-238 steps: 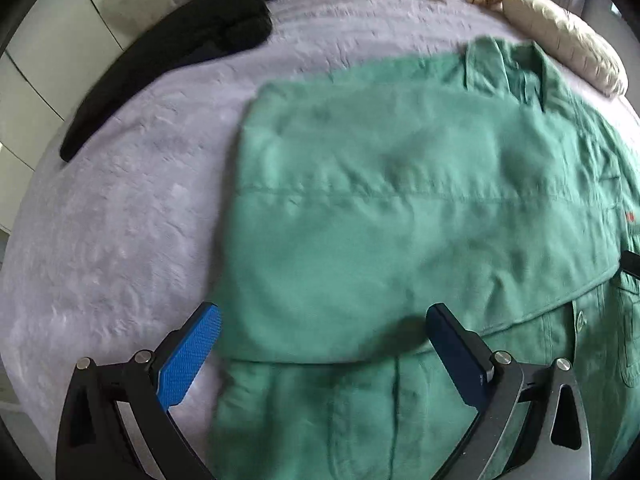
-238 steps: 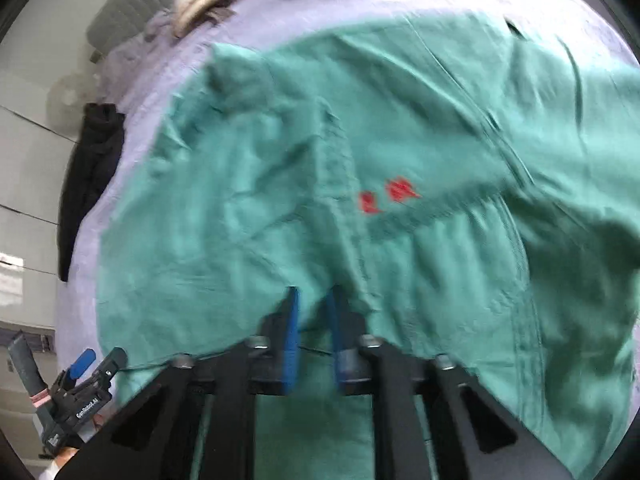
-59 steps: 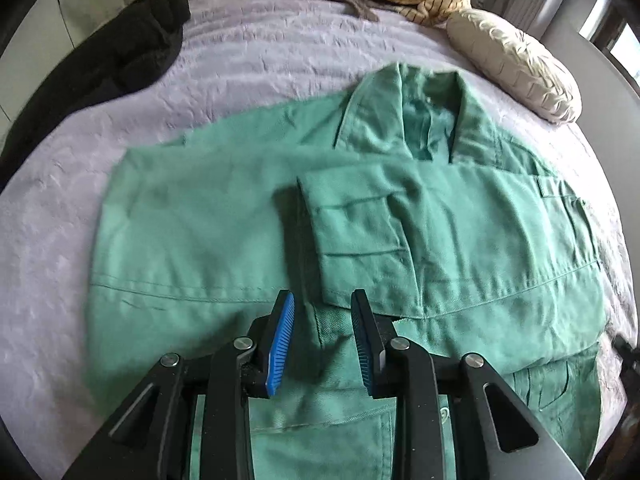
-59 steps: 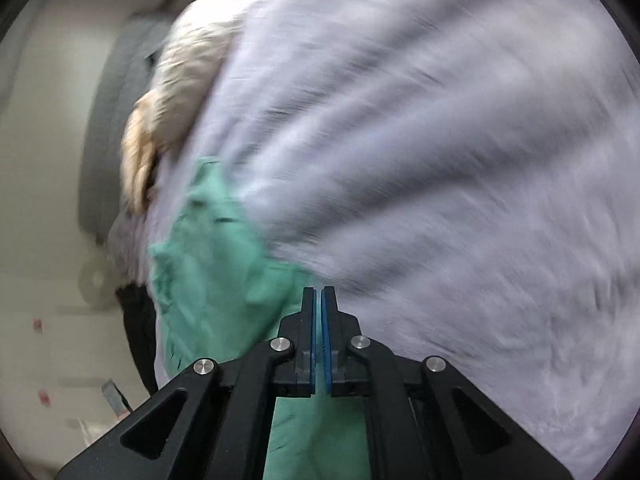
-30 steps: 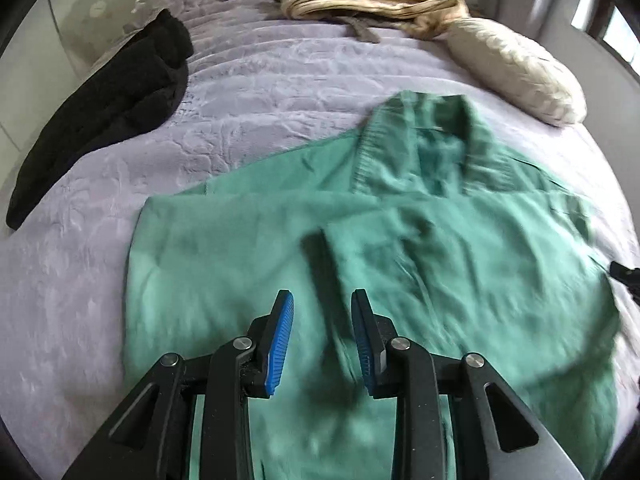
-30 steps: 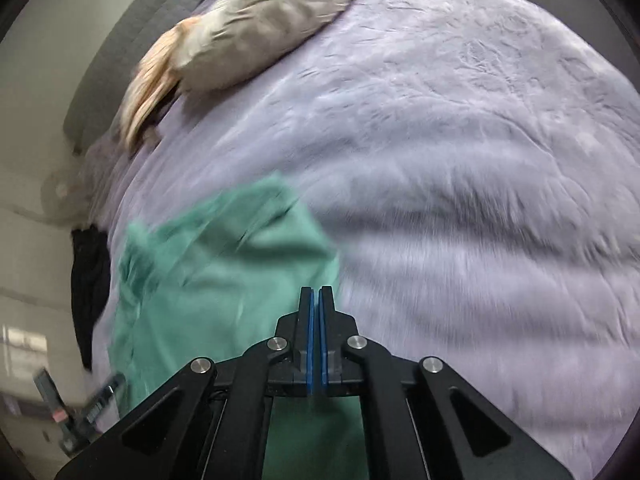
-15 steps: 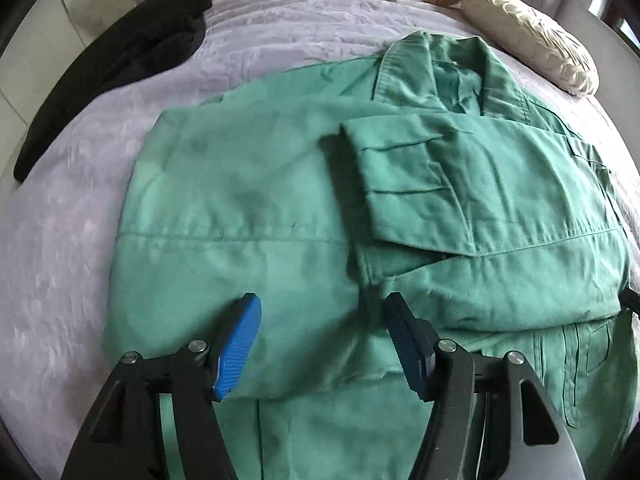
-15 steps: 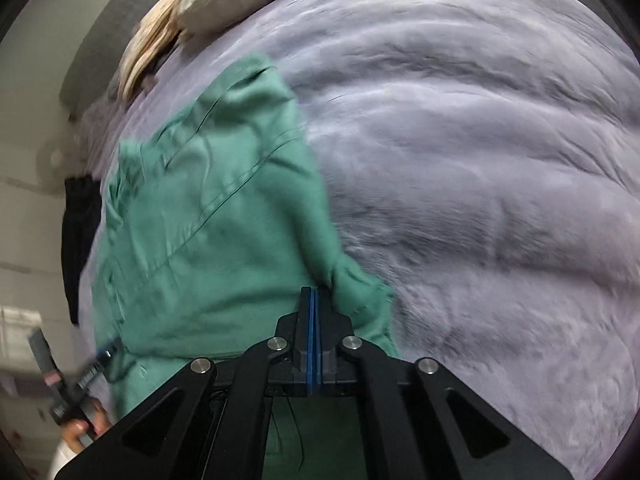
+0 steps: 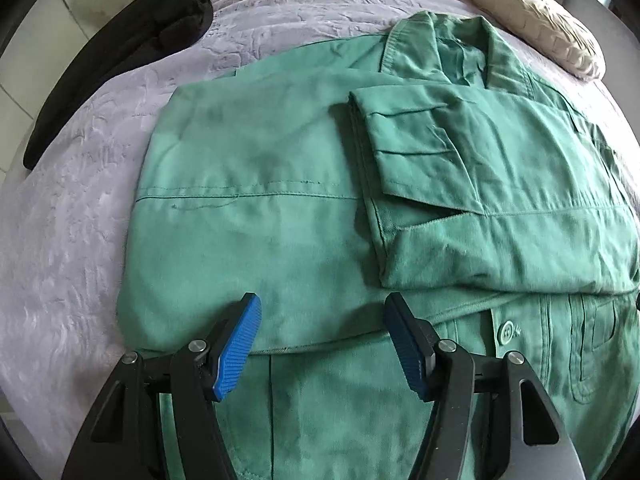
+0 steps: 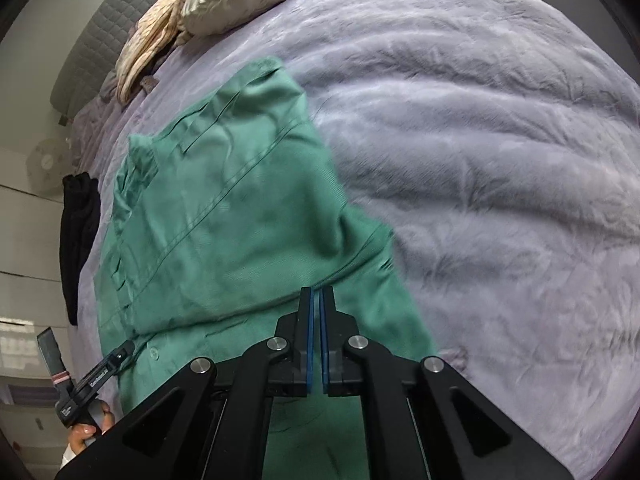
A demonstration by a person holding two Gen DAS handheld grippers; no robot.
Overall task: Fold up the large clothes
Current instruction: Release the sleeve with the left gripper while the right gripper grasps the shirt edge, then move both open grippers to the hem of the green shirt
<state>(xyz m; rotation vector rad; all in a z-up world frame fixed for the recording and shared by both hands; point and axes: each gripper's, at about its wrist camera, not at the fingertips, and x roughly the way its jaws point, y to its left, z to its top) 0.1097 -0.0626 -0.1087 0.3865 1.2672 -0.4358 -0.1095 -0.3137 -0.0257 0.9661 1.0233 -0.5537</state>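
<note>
Soft, even daylight, faint shadows, strong fisheye bending (dark corners), slight blur.

Green jacket (image 9: 256, 200), of work-wear cloth, spread flat on a lilac bed cover, front side up. Collar (image 9: 436, 40) open, at the far end. Both sides folded in over the middle: left part as a broad smooth panel with one seam across it, right sleeve (image 9: 492, 184) laid on top of it, with the cuff end near the centre. Lower part not folded, with a green button (image 9: 507, 331) and a pocket visible at the near right. Some light creases; right edge (image 10: 360, 224) a bit lifted and wavy.
</note>
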